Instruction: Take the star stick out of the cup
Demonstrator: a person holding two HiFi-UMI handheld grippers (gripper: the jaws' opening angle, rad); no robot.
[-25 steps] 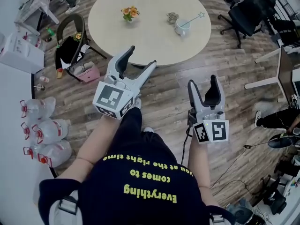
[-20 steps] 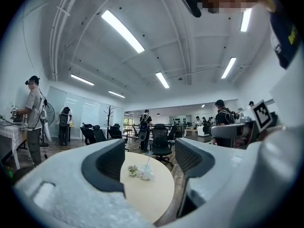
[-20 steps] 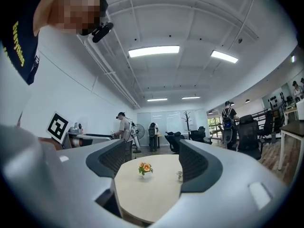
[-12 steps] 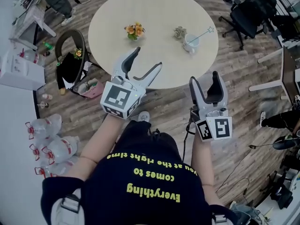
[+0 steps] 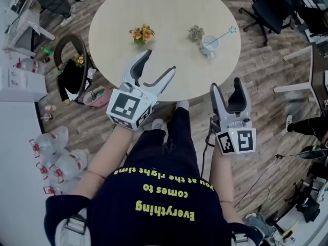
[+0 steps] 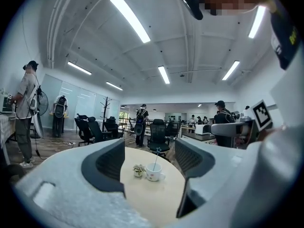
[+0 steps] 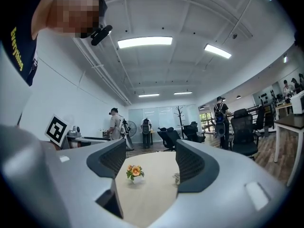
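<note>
**Both grippers open, stick in the cup**

The grey two-jaw left gripper point(image 5: 159, 61) and the grey two-jaw right gripper point(image 5: 226, 84) are held with jaws apart and nothing between them. The left is over the near edge of the round beige table point(image 5: 169, 9). The thin blue star-tipped stick point(image 5: 221, 35) is seen leaning in the white ceramic cup point(image 5: 210, 44), well apart from both. A small green plant point(image 5: 195, 33) sits just beside the cup, and a pot of orange flowers point(image 5: 141, 34) stands further left.
</note>
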